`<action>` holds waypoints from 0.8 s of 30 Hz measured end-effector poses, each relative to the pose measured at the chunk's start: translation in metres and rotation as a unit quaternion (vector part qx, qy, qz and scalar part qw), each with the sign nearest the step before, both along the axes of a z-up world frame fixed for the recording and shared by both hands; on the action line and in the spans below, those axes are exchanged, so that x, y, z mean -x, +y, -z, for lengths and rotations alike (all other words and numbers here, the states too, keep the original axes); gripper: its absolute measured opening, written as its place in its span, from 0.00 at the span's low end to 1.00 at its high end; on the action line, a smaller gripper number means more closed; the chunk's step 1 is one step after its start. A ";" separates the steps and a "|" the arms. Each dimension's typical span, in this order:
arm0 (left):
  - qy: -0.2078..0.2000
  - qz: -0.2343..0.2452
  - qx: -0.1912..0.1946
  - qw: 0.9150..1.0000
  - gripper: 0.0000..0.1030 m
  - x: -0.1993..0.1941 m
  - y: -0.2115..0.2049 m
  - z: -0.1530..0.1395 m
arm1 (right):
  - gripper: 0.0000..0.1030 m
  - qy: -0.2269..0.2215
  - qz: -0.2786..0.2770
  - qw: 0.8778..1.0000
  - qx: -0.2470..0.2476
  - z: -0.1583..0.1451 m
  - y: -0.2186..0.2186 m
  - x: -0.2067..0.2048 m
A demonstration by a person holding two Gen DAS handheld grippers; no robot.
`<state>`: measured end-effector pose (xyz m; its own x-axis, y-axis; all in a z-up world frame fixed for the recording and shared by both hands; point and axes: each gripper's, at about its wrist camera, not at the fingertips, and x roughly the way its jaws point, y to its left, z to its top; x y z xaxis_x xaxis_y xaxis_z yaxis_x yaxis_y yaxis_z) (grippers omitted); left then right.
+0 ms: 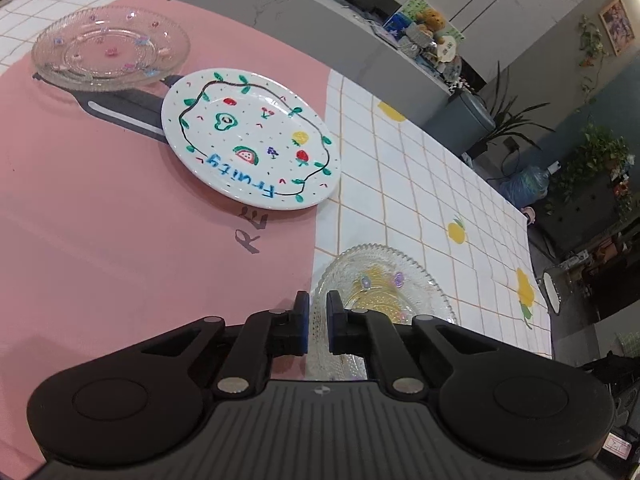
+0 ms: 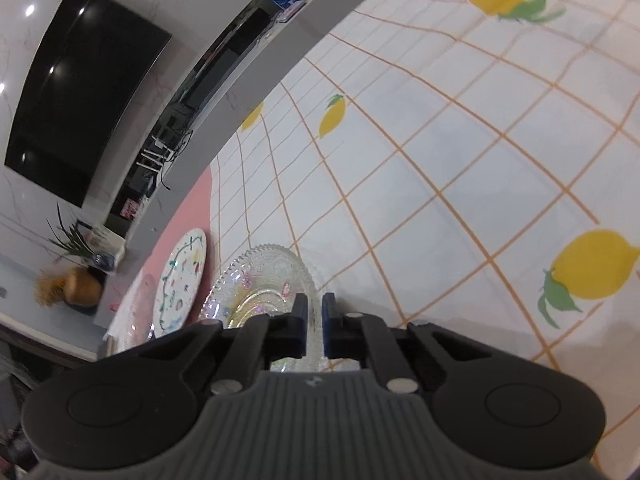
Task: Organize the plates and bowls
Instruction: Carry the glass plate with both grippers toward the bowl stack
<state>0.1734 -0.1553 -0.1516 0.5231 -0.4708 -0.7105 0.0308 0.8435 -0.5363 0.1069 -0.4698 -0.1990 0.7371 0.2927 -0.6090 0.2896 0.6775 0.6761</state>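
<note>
A clear glass plate (image 1: pixel 384 284) with small coloured flowers is gripped at its rim from two sides. My left gripper (image 1: pixel 318 306) is shut on its near edge. My right gripper (image 2: pixel 315 308) is shut on the rim of the same plate (image 2: pixel 260 280) at another side. A white plate (image 1: pixel 248 136) painted with fruit and the word "Fruity" lies on the pink mat, and it shows edge-on in the right wrist view (image 2: pixel 182 280). A second clear glass plate (image 1: pixel 110 50) sits at the far left of the mat.
A pink mat (image 1: pixel 100 240) covers the left of the table, and a white checked cloth with lemons (image 2: pixel 460 160) covers the right. A grey counter with clutter (image 1: pixel 424 36) runs behind. Plants (image 1: pixel 600 156) and a TV (image 2: pixel 80 92) stand beyond the table edge.
</note>
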 end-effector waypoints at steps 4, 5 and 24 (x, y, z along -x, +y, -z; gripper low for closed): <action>0.004 -0.006 0.007 1.000 0.06 0.006 0.008 -0.006 | 0.04 -0.003 -0.005 1.000 -0.006 -0.002 0.003 0.005; 0.003 -0.008 0.003 1.000 0.06 0.008 0.010 -0.007 | 0.04 -0.004 -0.010 1.000 -0.004 -0.003 0.006 0.006; -0.015 -0.030 0.000 0.999 0.06 0.089 0.049 -0.037 | 0.04 -0.027 -0.065 0.998 0.000 -0.020 0.041 0.064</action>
